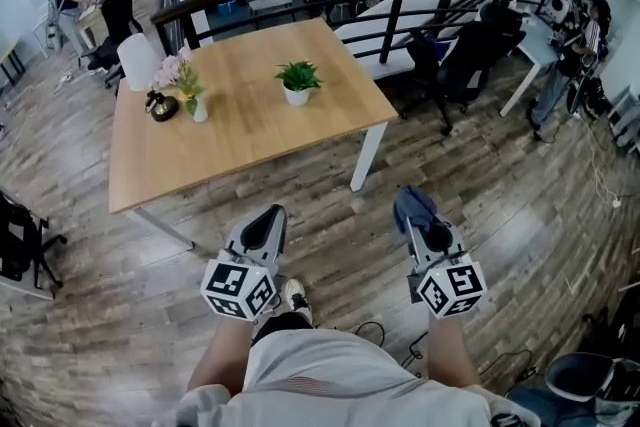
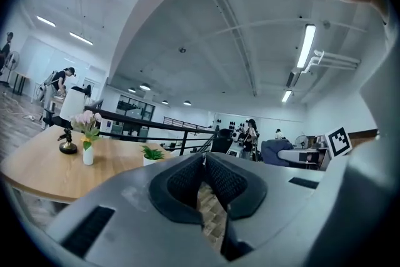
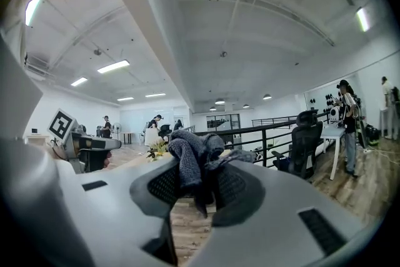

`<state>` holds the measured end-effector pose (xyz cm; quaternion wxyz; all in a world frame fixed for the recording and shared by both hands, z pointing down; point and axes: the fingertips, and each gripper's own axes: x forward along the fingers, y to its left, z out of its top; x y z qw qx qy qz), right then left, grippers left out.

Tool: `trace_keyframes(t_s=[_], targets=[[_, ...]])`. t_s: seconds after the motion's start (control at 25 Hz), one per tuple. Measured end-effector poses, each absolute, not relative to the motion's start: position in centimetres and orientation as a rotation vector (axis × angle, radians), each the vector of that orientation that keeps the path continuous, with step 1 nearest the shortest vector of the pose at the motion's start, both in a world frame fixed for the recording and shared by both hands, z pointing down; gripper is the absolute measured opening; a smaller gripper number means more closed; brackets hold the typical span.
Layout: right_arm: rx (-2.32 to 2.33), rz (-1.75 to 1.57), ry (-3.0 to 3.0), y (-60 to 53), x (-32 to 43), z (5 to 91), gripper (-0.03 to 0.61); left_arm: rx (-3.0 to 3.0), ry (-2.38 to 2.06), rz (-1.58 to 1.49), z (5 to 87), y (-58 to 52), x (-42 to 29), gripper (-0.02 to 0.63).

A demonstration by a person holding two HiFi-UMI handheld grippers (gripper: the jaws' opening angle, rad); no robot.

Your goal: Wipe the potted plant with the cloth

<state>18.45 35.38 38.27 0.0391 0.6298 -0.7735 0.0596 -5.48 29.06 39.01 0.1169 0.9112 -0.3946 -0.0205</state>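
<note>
Head view, plant: the potted plant (image 1: 298, 81) stands on the table (image 1: 240, 130), well apart from both grippers.
Head view, grippers: the left gripper (image 1: 268, 218) and right gripper (image 1: 420, 220) are held over the wood floor (image 1: 340, 215).
Left gripper view: jaws closed tip to tip, nothing between them.
Right gripper view: jaws clamped on the bunched dark cloth (image 3: 190, 156).

Bare tabletop (image 1: 250, 130) around potted plant (image 1: 298, 81)
</note>
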Motion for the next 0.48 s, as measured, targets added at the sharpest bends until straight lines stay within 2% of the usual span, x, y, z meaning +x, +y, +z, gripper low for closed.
trace_keyframes(t_s=[0.48], targets=[[1.893,0.246,-2.395,20.0,14.6,38.6,0.161,2.65,-1.158,-0.038,39.1,15.0,-9.0,0.026]])
